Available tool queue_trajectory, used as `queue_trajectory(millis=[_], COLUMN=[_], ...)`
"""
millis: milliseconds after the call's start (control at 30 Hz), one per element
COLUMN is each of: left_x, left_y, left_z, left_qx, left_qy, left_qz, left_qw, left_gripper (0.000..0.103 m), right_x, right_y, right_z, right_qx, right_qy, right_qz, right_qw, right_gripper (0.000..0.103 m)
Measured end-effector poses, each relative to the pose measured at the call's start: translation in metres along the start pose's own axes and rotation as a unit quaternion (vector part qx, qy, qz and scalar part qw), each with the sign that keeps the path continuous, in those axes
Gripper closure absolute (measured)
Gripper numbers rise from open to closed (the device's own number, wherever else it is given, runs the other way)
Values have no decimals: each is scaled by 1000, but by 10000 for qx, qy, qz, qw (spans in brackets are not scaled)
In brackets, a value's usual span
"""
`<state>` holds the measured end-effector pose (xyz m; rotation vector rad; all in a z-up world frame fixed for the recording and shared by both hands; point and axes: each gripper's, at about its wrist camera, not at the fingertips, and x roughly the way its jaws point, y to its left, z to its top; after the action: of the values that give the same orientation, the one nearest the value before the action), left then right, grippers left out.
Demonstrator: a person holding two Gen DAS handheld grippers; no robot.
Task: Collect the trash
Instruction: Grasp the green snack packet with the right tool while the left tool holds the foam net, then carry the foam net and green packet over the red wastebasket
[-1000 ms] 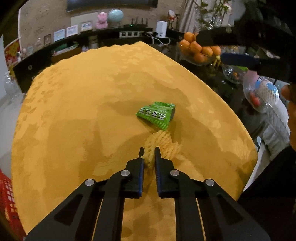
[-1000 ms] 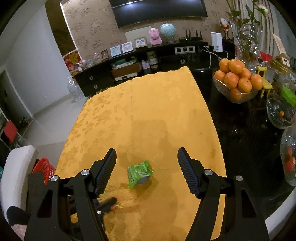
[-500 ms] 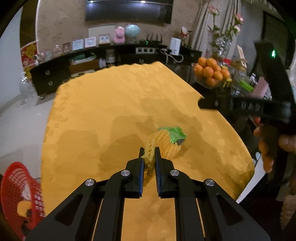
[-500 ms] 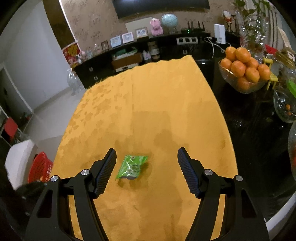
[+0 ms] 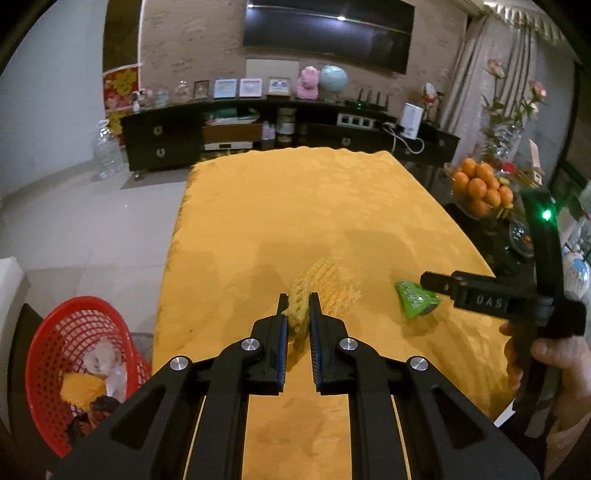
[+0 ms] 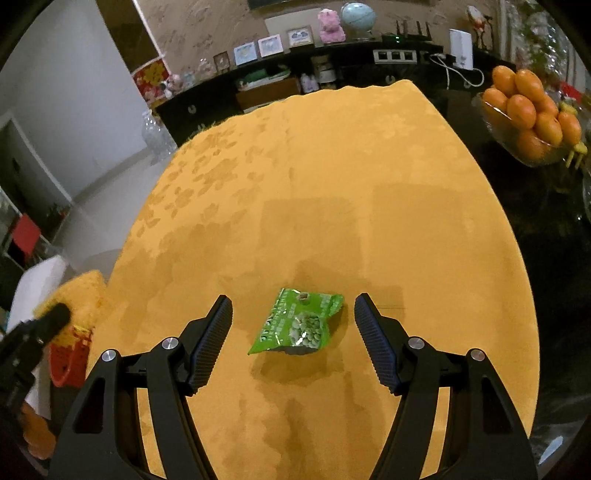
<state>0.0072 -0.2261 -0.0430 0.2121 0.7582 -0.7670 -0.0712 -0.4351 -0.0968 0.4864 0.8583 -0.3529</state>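
Lifted yellow foam mesh stays pinched by left tongs.

Dim, warm indoor light comes from overhead; ceiling lamps glare off the dark wall screen. Blocky soft shadows fall across the yellow tablecloth. Fisheye curving bends the edges, corners go black, and the far background looks slightly soft.

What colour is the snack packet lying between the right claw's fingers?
Bright green, with pale printing: the snack packet shows best in the right wrist view.
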Motion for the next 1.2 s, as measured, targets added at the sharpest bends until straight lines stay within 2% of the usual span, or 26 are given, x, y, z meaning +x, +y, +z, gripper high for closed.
queue_trajectory(millis=[167, 267, 367, 500, 567, 800, 933, 1200], left_x=[-2, -1, -1, -1, -1, -3, -4, -20], left_y=[7, 10, 11, 12, 13, 17, 22, 28], left_z=[0, -1, 0, -1, -2, -2, -1, 7], left_qx=[-62, -88, -107, -119, -118, -183, -263, -364], left_qy=[-16, 12, 18, 26, 34, 4, -36, -310], left_qz=[37, 55, 70, 89, 112, 180, 238, 423], left_qw=[10000, 9999, 9999, 9999, 9999, 9997, 9994, 9980], left_gripper=[93, 93, 93, 93, 93, 93, 93, 93], right_x=[14, 22, 26, 31, 32, 27, 20, -12], right_y=[7, 6, 5, 8, 10, 11, 12, 25], right_z=[-4, -6, -8, -9, -11, -9, -7, 3], right_qx=[-218, -242, -269, -420, -515, -552, -534, -674], right_qy=[159, 252, 306, 392, 400, 292, 182, -380], right_qz=[-197, -256, -310, -373, -435, -442, -424, -450], right_qw=[9994, 9991, 9987, 9977, 9969, 9971, 9975, 9960], right_gripper=[37, 40, 46, 60, 62, 71, 72, 72])
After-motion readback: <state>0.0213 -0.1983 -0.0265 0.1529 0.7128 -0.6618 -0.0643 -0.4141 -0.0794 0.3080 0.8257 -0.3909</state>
